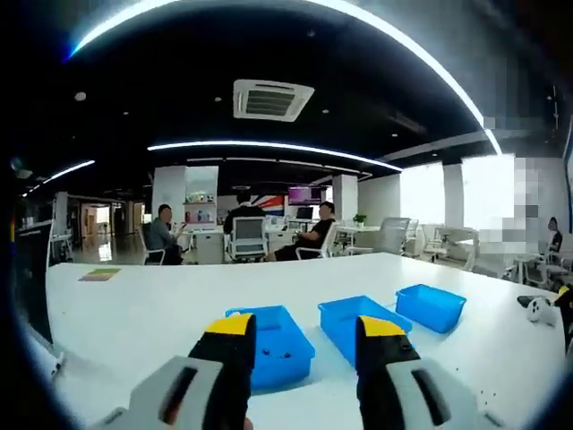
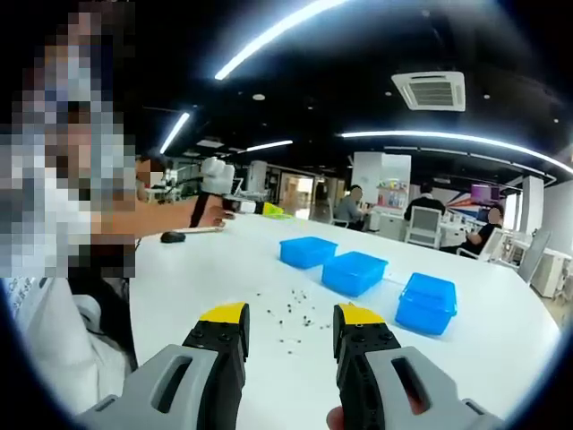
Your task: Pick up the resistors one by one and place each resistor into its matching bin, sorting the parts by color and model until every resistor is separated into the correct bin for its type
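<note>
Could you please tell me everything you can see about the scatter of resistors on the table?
The resistors show in the right gripper view as a loose scatter of tiny dark specks on the white table, spread out rather than piled, too small to tell colours or models. They lie just ahead of the right tool, whose jaws stand apart and hold nothing, and on the near side of the middle blue bin. Nothing touches them but the tabletop.

Bins (image 2: 354,271) — three, all bright blue. Table (image 2: 224,269) — plain white surface. Resistors (image 2: 291,309) — small dark specks, colour bands too small to tell. Right gripper (image 2: 291,327) and left gripper (image 1: 304,340): black jaws, yellow tips, grey bodies.
</note>
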The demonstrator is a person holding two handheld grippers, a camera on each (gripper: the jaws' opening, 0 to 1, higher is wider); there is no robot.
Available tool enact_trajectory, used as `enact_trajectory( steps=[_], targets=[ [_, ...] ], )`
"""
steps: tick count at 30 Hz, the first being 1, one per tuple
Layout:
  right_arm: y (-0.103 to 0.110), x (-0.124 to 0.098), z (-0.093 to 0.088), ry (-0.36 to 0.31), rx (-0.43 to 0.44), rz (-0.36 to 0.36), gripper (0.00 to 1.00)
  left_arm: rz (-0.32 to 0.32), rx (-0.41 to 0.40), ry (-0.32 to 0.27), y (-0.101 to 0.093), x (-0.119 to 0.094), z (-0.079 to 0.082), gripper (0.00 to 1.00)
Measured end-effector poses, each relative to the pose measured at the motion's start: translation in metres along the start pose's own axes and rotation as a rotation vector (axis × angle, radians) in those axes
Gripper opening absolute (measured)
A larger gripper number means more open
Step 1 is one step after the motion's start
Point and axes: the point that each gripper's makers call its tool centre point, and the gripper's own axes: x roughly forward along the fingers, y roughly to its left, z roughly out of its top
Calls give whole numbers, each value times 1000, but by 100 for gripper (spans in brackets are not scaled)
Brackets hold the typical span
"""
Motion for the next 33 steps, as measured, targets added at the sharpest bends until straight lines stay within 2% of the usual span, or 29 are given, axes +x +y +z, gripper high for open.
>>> enact_trajectory(
  steps=[9,13,16,19,20,26,33],
  targets=[
    [0,1,0,3,-1,2,39,-63,9,-28,-32,-66,-9,46],
    [-1,1,0,2,-2,-1,39,-90,13,-42,-46,-90,-24,46],
    [-2,0,-1,4,-1,-4,39,-104,21,-20,-51,-97,-42,46],
    [-2,0,-1,6,-1,-3,39,-104,32,-17,-51,-106,-51,46],
    [-2,-1,-1,6,-2,-4,39,-107,14,-12,-51,-107,-53,46],
    [-5,-2,-1,4,-2,-12,39,-82,-14,21,-39,-104,-56,38],
    [-7,-4,0,2,-3,-16,39,-111,2,77,-51,-93,-58,38]
  ],
)
